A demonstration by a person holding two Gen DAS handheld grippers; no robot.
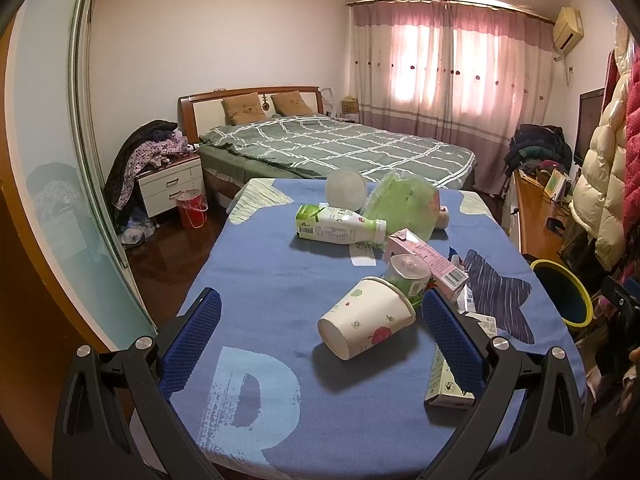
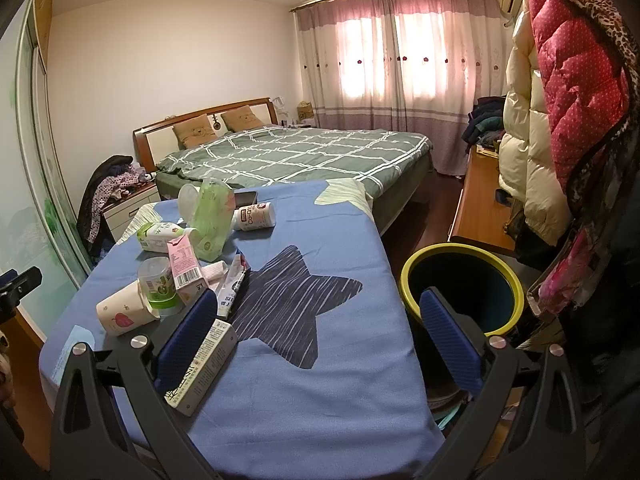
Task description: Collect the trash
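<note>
Trash lies on a table with a blue cloth [image 1: 260,280]: a tipped paper cup [image 1: 366,322], a clear yoghurt cup [image 1: 408,278], a pink carton [image 1: 430,262], a white-green bottle [image 1: 338,226], a green bag [image 1: 404,204] and a cream carton [image 2: 208,364]. A yellow-rimmed bin [image 2: 464,284] stands to the right of the table. My left gripper [image 1: 320,340] is open, low over the cloth, with the paper cup between its fingers. My right gripper [image 2: 316,336] is open over the table's right edge, its left finger above the cream carton.
A white jar [image 2: 256,216] and a phone [image 2: 245,198] lie at the far end of the table. Behind is a bed [image 1: 332,146], a nightstand [image 1: 172,186] with clothes and a red bucket [image 1: 193,209]. Coats [image 2: 568,92] hang at the right beside a wooden desk [image 2: 480,216].
</note>
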